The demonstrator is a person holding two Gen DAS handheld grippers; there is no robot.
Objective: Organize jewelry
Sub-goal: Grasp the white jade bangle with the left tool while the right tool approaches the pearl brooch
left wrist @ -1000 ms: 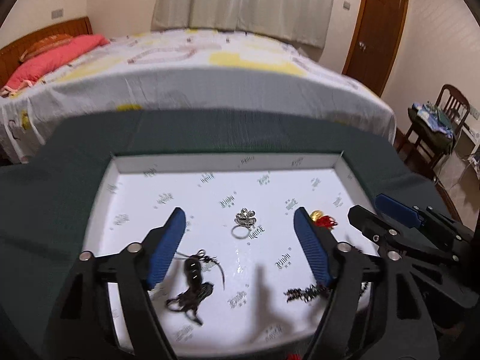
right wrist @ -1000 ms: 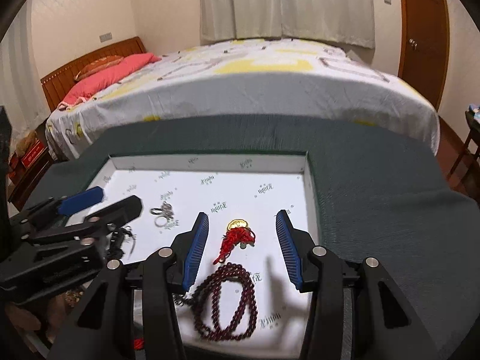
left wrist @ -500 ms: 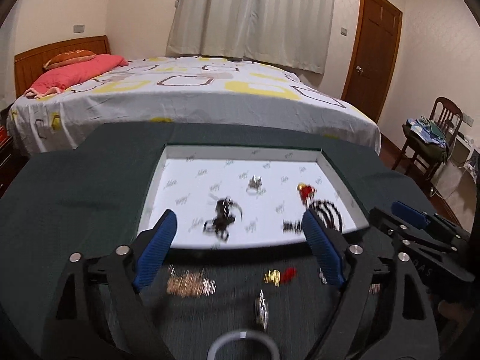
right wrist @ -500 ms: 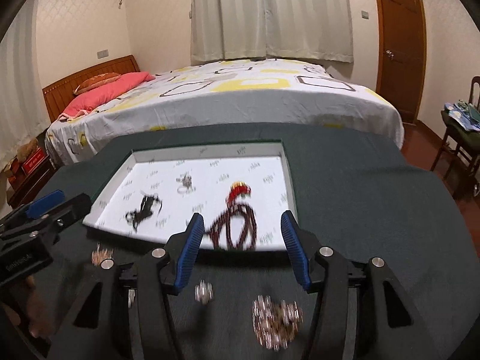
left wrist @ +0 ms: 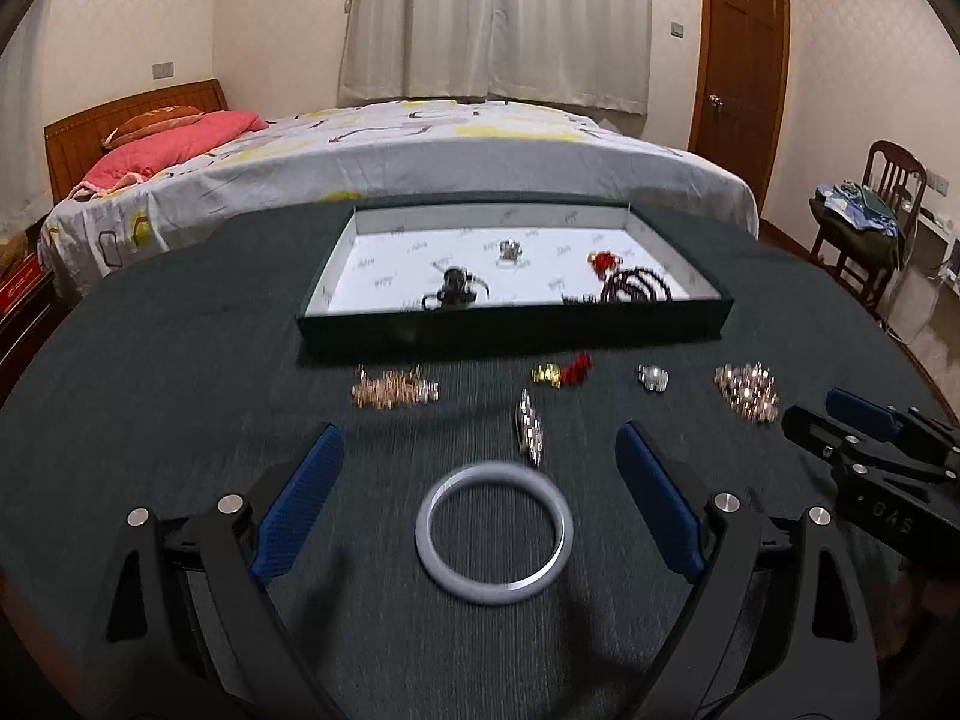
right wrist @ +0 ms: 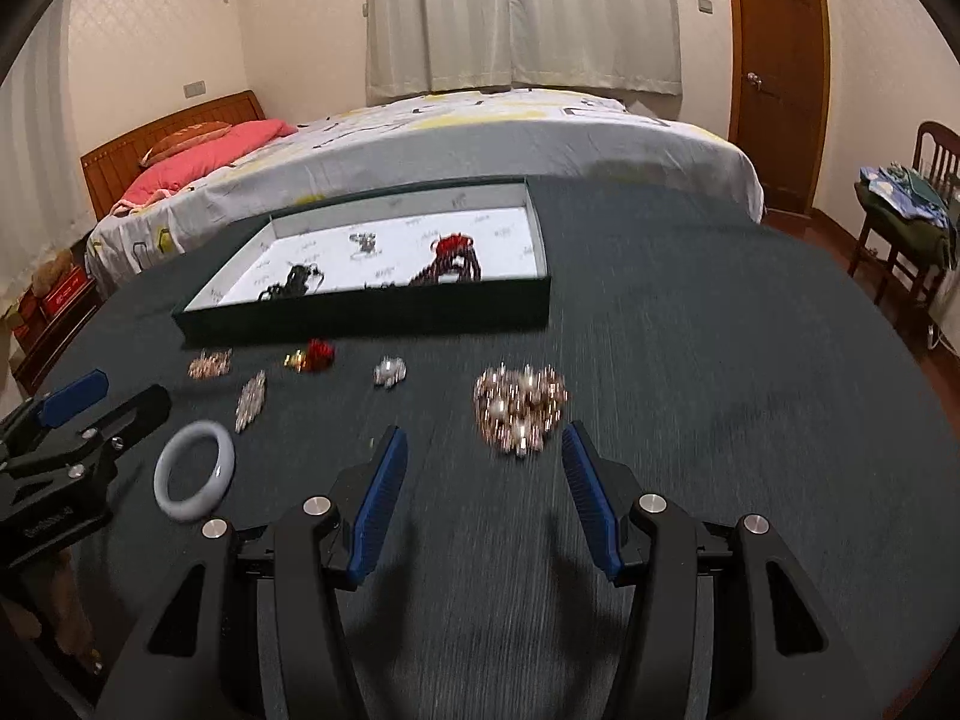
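Both grippers have pulled back from over the tray [left wrist: 516, 333] to the near side, jaws wide and empty, the left gripper [left wrist: 480, 504] now framing the pale bangle [left wrist: 493, 534], the right gripper [right wrist: 485, 489] the pearl cluster [right wrist: 519, 407], likely next pickups.

The left tongs [left wrist: 477, 495] are matte black angular frames with triangular cut-outs, silver round screw heads at the joints, and ribbed blue pads [left wrist: 297, 507] lining each finger. The right tongs [right wrist: 483, 501] match them: black arms, silver screws, blue ribbed pads [right wrist: 591, 504]; white lettering marks one side.
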